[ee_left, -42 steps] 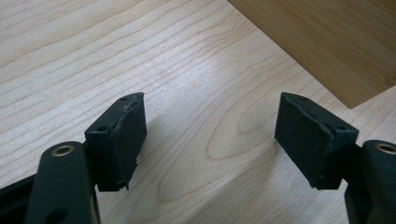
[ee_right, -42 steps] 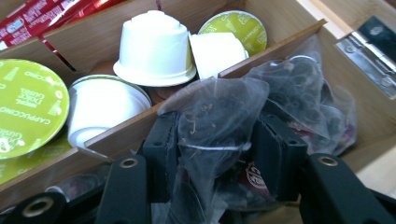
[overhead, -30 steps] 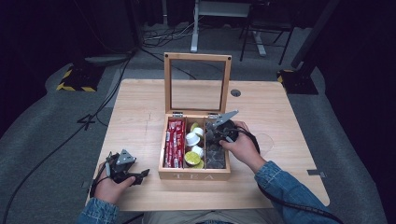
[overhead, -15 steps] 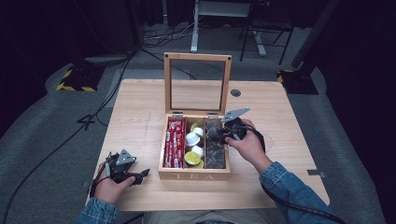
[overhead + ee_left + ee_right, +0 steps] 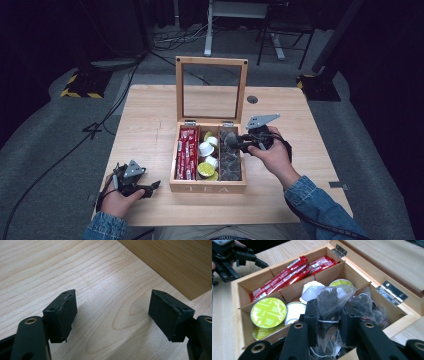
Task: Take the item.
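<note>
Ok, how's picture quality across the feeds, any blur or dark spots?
High view: table well lit, surroundings dark, image soft. Left gripper view: wood grain sharp, soft shadows beside the jaws. Right gripper view: tea bag fairly clear, near jaws blurry.

The wooden box (image 5: pixel 207 187) front reads "TEA".

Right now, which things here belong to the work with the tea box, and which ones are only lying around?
In the job:
- tea bag, pinched in the right tongs
- tea box, lid open
- dark tea bags in its right compartment

Lying about:
- red sticks
- capsules
- left tongs, open over the table
</note>
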A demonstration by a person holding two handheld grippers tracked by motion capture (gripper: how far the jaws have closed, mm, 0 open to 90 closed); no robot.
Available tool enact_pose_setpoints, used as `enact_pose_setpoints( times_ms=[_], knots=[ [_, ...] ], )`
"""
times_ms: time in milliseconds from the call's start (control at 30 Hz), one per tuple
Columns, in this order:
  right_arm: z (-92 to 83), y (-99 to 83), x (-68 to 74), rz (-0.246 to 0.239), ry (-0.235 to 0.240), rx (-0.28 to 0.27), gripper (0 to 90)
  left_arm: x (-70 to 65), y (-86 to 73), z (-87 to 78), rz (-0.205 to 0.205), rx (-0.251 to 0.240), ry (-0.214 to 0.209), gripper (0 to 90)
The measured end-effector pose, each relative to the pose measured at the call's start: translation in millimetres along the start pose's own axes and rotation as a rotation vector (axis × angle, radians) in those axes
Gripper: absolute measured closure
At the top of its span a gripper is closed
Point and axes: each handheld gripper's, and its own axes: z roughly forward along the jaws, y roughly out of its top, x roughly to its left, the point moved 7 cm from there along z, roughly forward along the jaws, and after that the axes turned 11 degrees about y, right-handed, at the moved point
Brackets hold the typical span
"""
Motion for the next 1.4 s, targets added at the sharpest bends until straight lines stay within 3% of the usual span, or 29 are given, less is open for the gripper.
enact_pose_setpoints(
  times_ms=[133,300,467,967,1400],
  knots=[
    [-14.8,2.2,3.0,-0.007,-0.013,-0.026,71.2,0.1,-0.1,0.1,-0.003,-0.004,0.001,23.3],
    [-36.5,3.3,6.0,0.000,-0.037,-0.054,71.0,0.1,-0.8,0.1,0.033,0.003,0.019,23.4],
    [-55.8,0.7,7.4,0.011,-0.068,-0.071,70.9,0.3,-0.7,0.2,0.031,0.002,0.019,23.4],
    [-110.3,-19.1,-2.7,0.066,-0.173,-0.085,70.7,0.8,0.1,1.3,0.022,0.001,0.024,23.3],
    [-138.3,-38.7,-12.7,0.114,-0.240,-0.050,70.5,0.7,0.1,1.4,0.022,0.005,0.025,23.0]
  ],
)
